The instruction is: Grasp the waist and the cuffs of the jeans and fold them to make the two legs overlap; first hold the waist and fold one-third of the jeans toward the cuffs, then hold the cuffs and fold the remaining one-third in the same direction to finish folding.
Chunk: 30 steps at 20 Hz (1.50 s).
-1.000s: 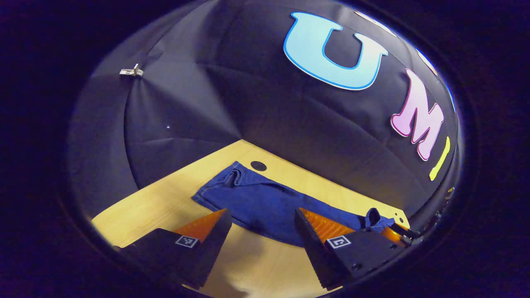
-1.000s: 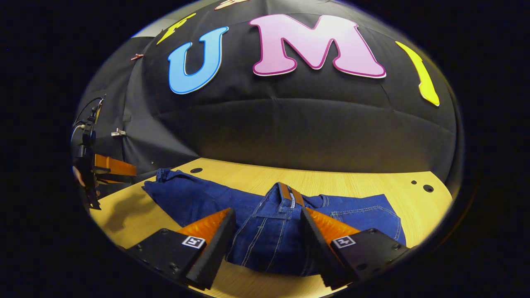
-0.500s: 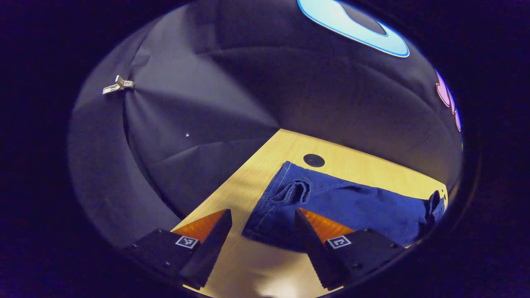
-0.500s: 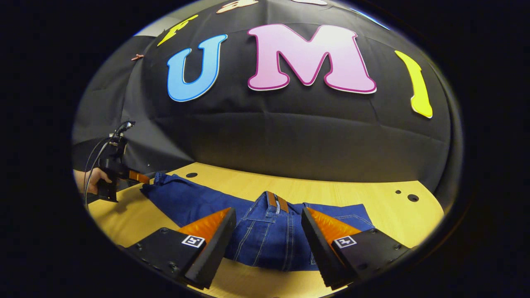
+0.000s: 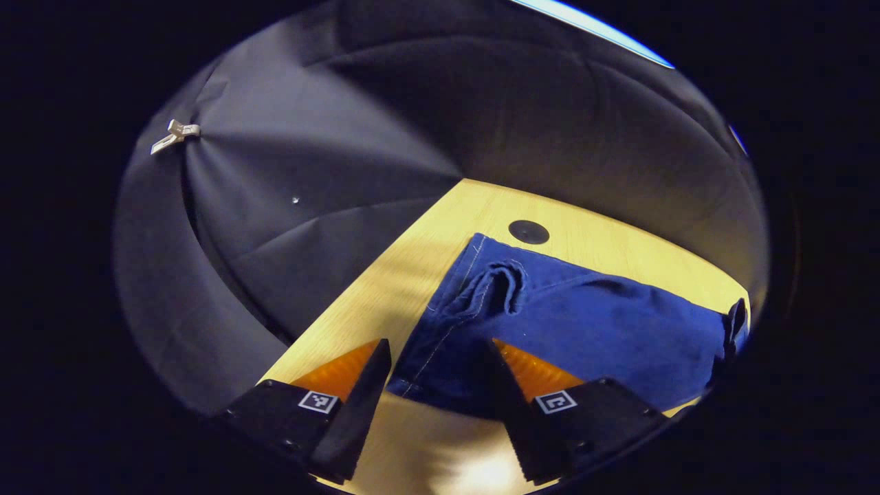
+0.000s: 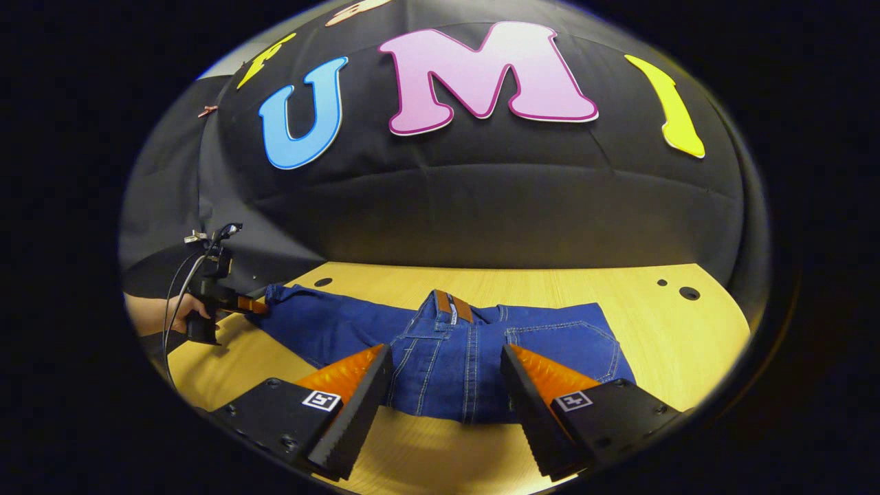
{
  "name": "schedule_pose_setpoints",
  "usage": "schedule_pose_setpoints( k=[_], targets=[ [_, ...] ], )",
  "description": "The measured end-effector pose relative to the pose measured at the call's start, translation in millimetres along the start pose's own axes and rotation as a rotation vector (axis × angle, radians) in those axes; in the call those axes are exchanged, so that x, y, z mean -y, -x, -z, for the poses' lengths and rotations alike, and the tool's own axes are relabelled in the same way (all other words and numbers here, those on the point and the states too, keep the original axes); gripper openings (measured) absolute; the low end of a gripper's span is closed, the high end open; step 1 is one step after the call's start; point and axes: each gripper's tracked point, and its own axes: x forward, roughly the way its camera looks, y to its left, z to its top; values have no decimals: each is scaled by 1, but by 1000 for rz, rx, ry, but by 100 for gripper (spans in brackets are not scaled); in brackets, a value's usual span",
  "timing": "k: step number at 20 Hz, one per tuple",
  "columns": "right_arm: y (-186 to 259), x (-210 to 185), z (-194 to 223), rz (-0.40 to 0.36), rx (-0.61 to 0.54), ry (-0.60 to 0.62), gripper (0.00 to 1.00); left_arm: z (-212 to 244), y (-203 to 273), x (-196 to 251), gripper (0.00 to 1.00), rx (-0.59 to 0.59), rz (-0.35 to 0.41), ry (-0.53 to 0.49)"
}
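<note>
Dark blue jeans (image 6: 454, 344) lie flat across the wooden table (image 6: 653, 323), waist end with a brown patch toward the right gripper view, legs running off to the left. My right gripper (image 6: 443, 399) stands open just short of the waist edge, nothing between its fingers. In the left gripper view the cuff end of the jeans (image 5: 550, 323) lies ahead, one hem rumpled. My left gripper (image 5: 433, 392) is open, its fingers straddling the near cuff corner. The left gripper (image 6: 234, 302), held by a hand, also appears in the right gripper view at the cuffs.
The table has a dark round hole (image 5: 528, 232) just beyond the cuffs and two small holes (image 6: 677, 289) at the far right. The black cloth wall closes in the back and left sides; a metal clip (image 5: 172, 134) pins it.
My left gripper has swung down and in toward the cuff end, which now sits between its fingers. My right gripper has pulled back slightly, so the waist lies flatter and farther ahead.
</note>
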Motion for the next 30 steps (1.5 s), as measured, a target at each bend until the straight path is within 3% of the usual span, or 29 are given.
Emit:
schedule_pose_setpoints(
  k=[2, 4, 8, 11, 16, 19, 30],
  targets=[
    [-3, 4, 2, 4, -9, -10, 96, 4, 1, 9, 62, -3, 33, 42],
    [-4, 6, 5, 4, -24, -23, 96, 6, 9, 14, 37, -12, 69, 67],
    [-7, 12, 3, 21, -21, -13, 96, 8, 14, 22, 22, -23, 144, 65],
    [-7, 18, -2, 29, -17, -18, 96, 0, 13, 29, 9, 16, 135, 147],
    [1, 44, -18, 66, 14, 5, 96, -31, 34, 44, 6, 116, 168, 185],
    [6, 59, -28, 101, 26, 22, 96, -66, 78, 77, 6, 215, 223, 146],
    [49, 147, -49, 283, 33, 34, 96, -125, 235, 305, 6, 338, 496, -11]
  ],
)
